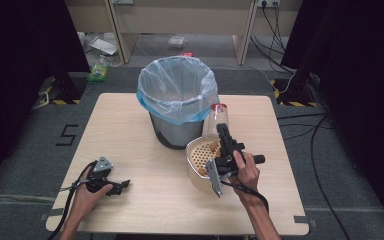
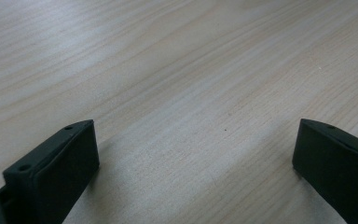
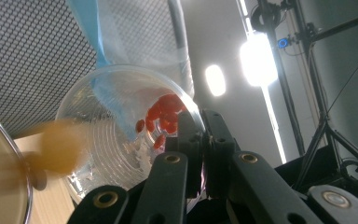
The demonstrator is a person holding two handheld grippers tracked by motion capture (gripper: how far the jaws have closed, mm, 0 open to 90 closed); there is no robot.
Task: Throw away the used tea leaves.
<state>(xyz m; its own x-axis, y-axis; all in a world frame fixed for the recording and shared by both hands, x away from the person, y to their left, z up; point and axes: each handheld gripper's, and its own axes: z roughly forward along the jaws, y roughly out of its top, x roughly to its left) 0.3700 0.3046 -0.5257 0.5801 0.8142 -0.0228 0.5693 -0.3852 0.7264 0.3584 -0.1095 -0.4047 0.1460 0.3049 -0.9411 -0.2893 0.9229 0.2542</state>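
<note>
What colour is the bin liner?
Light blue; the liner shows best in the high view.

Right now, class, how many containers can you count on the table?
3: a bin lined with a bag at the table's far middle, a strainer bowl just in front of it, and a clear plastic cup tipped above the bowl, held by the right gripper.

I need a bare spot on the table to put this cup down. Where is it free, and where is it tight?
Free: the table left of the bin, the near edge between both hands, and the right strip beyond the strainer bowl. Tight: the middle, where bin, bowl and the plastic cup in the right gripper crowd together. The left gripper rests open at near left.
</note>
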